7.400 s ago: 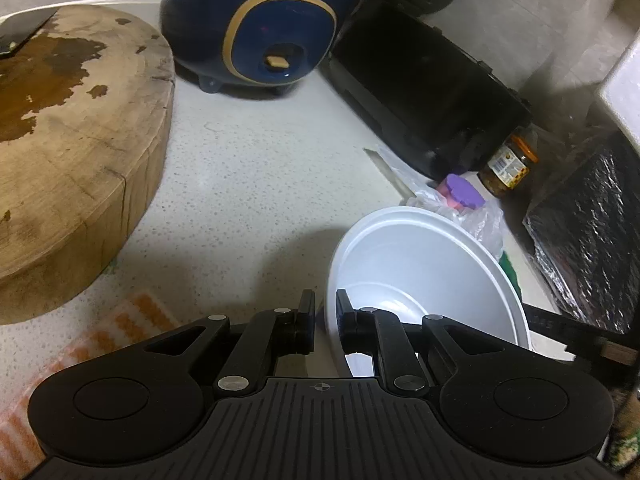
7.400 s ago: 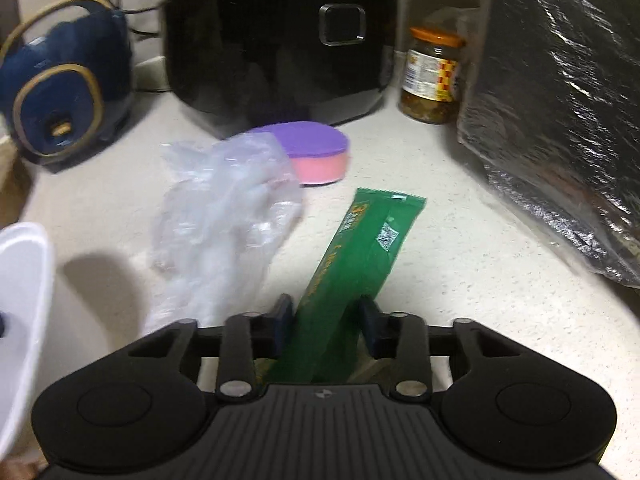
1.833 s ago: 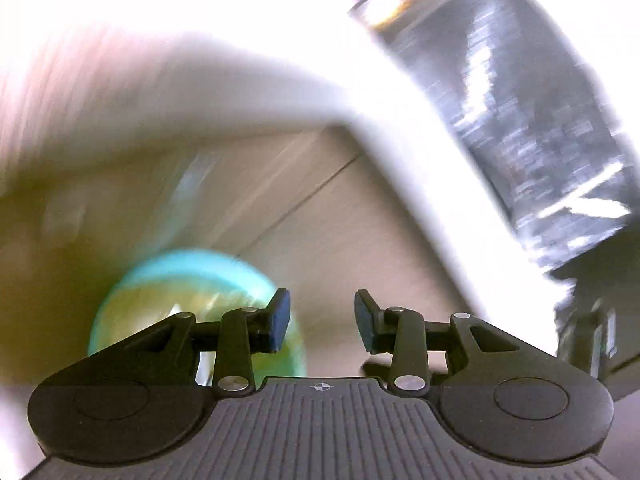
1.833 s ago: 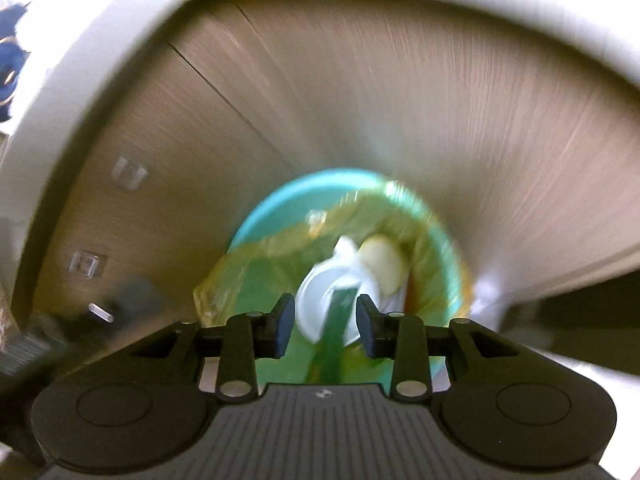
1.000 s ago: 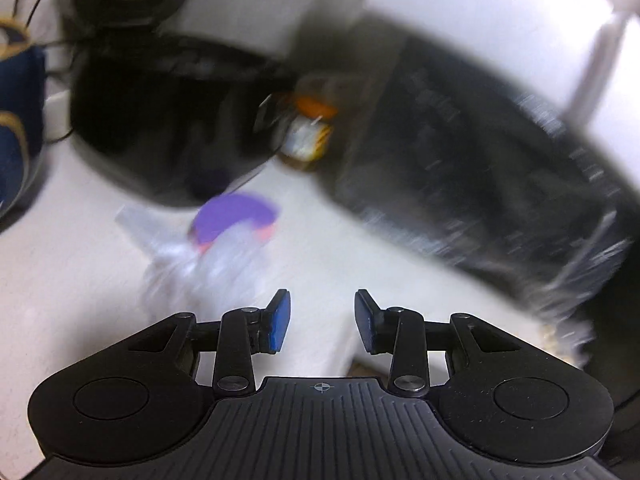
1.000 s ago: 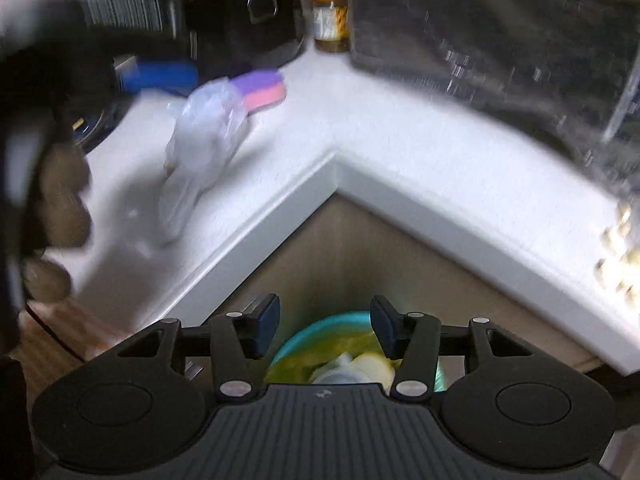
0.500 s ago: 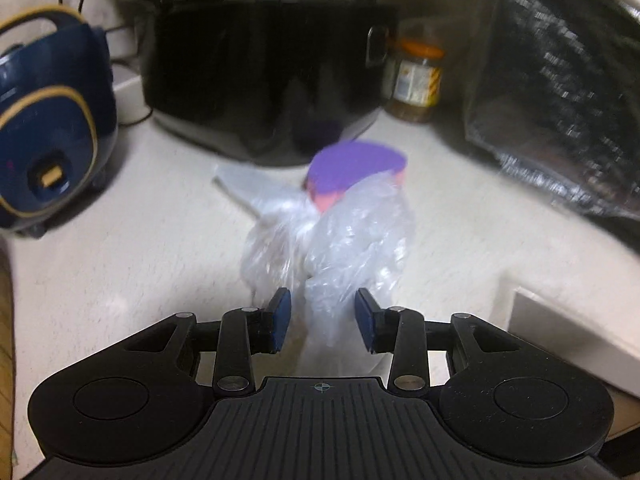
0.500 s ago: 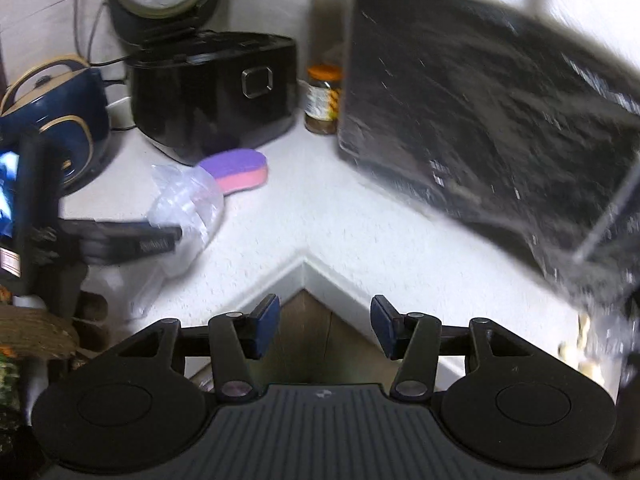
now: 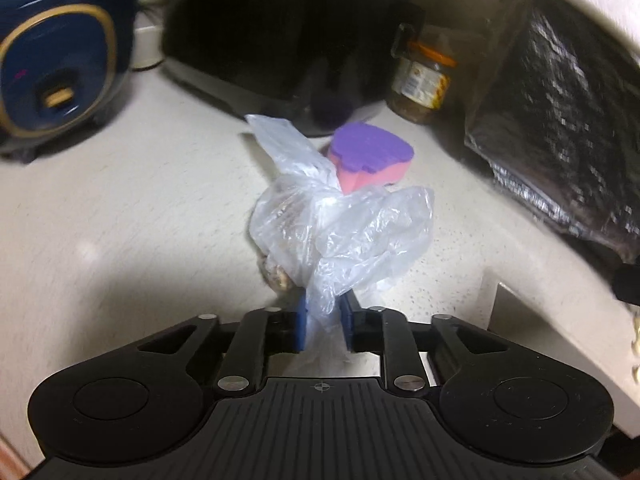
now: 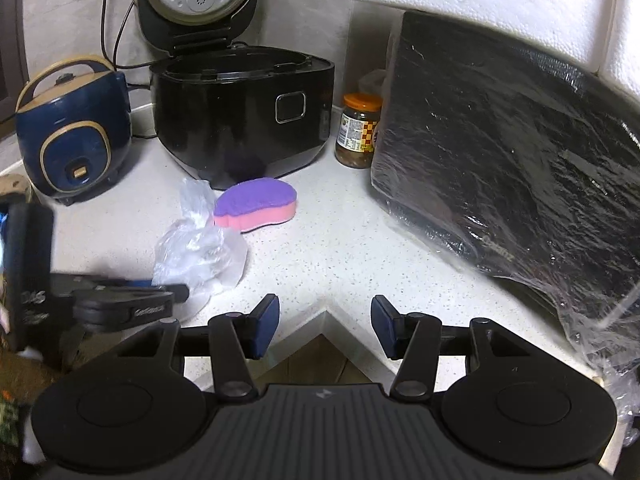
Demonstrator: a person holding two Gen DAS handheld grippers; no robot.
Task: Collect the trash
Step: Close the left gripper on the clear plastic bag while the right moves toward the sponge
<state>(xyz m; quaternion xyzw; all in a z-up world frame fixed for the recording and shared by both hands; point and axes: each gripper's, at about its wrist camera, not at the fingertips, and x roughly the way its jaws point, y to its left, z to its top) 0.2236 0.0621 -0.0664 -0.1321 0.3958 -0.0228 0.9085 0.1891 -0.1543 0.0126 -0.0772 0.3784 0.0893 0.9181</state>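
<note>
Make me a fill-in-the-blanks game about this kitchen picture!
1. The left gripper is closing on a clear plastic ____.
2. The sponge is pink underneath and ____ on top.
3. The black cooker has its lid ____.
4. The jar has an ____ lid.

Missing words: bag; purple; open; orange

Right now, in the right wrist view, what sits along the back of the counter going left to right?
Blue rice cooker → black rice cooker with its lid up → orange-lidded jar → large black appliance wrapped in plastic film.
</note>
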